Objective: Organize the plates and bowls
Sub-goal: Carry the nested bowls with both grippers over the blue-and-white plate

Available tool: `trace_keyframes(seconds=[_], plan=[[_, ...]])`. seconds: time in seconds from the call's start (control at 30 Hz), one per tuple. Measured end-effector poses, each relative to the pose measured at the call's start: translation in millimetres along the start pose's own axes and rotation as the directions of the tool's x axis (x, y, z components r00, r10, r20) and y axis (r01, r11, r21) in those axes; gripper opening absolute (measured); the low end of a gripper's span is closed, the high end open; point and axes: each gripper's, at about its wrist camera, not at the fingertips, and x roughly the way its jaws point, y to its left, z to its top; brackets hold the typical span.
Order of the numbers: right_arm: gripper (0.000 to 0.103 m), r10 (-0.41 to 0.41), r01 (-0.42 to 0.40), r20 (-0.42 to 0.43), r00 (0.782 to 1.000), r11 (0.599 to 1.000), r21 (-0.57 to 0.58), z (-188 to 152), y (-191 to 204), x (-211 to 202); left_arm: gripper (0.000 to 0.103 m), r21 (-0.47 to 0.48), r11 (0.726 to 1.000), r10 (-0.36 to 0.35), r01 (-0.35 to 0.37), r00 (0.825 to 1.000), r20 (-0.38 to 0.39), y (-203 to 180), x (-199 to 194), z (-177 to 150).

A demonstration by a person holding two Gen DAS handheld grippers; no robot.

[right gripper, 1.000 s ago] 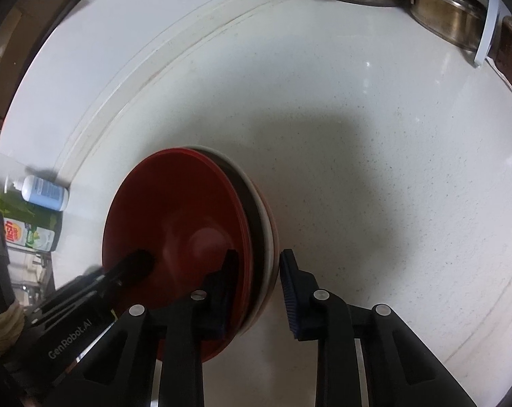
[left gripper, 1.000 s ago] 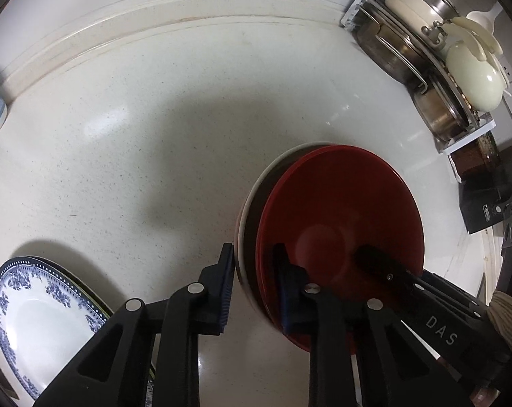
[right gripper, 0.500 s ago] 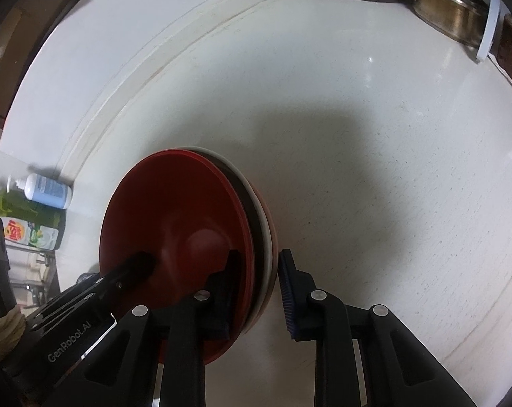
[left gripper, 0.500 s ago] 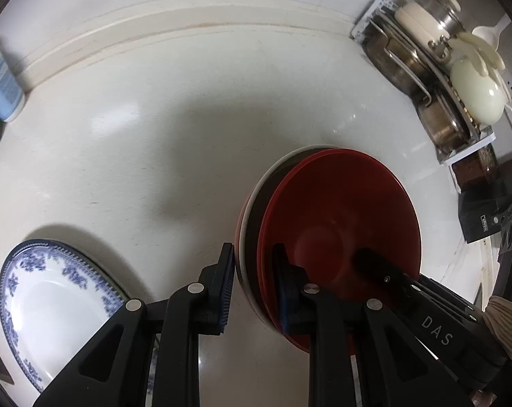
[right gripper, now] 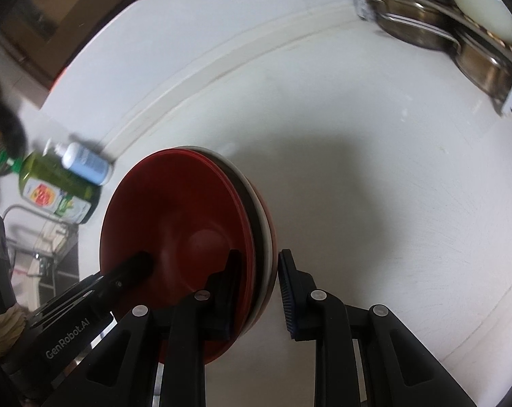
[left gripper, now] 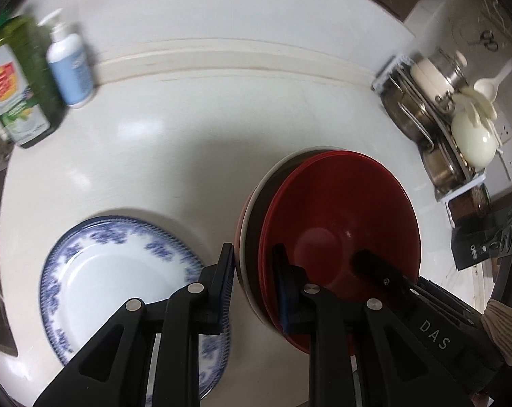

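Red round bowls and a white one, nested as a stack [left gripper: 337, 237], hang above the white counter [left gripper: 195, 156]. Left gripper [left gripper: 254, 279] and right gripper [right gripper: 259, 286] each pinch opposite rims, keeping it steady. Blue-patterned white plate [left gripper: 120, 281] sits beside.

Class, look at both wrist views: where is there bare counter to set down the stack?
Bare counter runs from the blue-patterned plate back to the wall ledge, and right of the stack. Crowded: bottles at left, pot rack at right.
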Motion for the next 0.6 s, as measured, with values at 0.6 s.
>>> trace_keyframes(seconds=[0.6], plan=[[0.024, 0.070, -0.081, -0.061, 0.996, 0.975, -0.205, -48, 109, 6, 0.023, -0.155, 0.984, 0.094, -0.088, 0.995, 0.032, 110, -56, -45]])
